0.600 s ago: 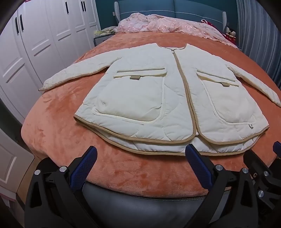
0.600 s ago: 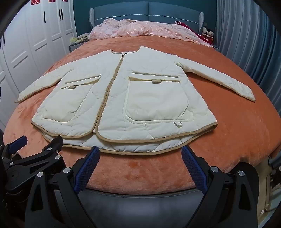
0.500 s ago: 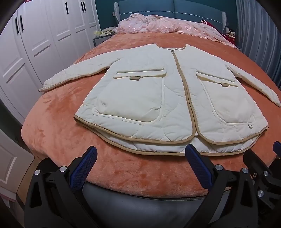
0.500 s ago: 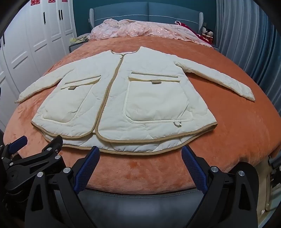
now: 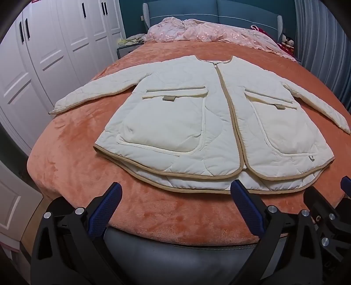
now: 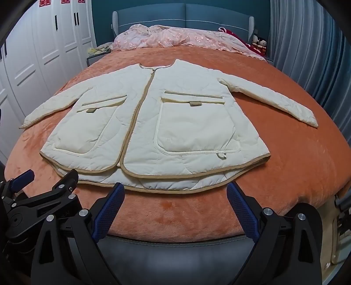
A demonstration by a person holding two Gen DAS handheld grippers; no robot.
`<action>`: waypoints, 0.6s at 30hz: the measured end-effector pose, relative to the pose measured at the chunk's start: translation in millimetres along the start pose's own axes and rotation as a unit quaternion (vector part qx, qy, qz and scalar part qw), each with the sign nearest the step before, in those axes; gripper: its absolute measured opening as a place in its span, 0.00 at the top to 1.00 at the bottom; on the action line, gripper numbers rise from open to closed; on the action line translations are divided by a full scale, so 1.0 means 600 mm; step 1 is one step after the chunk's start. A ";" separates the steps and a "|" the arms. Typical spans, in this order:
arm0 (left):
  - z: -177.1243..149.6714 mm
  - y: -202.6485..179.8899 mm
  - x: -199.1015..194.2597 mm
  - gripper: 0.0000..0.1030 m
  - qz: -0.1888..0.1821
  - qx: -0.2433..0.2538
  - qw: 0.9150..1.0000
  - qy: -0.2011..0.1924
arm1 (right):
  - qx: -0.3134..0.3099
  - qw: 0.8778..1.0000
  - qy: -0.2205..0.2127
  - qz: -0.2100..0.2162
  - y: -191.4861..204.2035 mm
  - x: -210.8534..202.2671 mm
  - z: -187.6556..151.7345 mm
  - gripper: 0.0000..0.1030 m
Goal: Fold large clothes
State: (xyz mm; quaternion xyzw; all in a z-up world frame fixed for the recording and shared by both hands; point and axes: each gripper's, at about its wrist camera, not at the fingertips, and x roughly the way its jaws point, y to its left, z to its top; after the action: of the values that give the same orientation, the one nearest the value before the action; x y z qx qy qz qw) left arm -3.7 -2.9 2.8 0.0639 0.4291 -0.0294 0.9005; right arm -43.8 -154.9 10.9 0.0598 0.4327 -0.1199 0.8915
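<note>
A cream quilted jacket (image 5: pixel 197 122) with tan trim and two front pockets lies flat, face up, on the orange bed, sleeves spread to both sides; it also shows in the right wrist view (image 6: pixel 158 129). My left gripper (image 5: pixel 175 197) is open and empty, just short of the jacket's hem above the foot of the bed. My right gripper (image 6: pixel 175 197) is open and empty, also just short of the hem, to the right of the left one. The left gripper shows at the lower left of the right wrist view (image 6: pixel 46 182).
The orange blanket (image 5: pixel 65 153) covers the bed. A pink bedspread (image 5: pixel 208 30) is bunched at the blue headboard (image 6: pixel 186 15). White wardrobes (image 5: pixel 43 54) stand close on the left, grey curtains (image 6: pixel 307 43) on the right. The bed's dark footboard (image 5: pixel 175 252) lies under the grippers.
Both grippers have edged slightly forward toward the hem. The jacket has not moved.
</note>
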 end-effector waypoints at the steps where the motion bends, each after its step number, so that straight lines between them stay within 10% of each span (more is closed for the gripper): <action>1: 0.000 -0.001 0.000 0.06 0.000 0.000 1.000 0.001 | 0.000 1.000 0.000 -0.001 0.001 0.000 0.000 0.11; 18: -0.005 -0.002 -0.017 0.06 0.000 -0.004 1.000 -0.003 | -0.005 1.000 -0.006 -0.002 0.003 -0.009 0.000 0.11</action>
State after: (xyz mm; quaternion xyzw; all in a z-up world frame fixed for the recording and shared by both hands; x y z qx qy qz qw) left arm -12.4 -3.8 8.5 0.0604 0.4269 -0.0277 0.9019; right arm -46.7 -152.3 15.2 0.0536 0.4280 -0.1198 0.8942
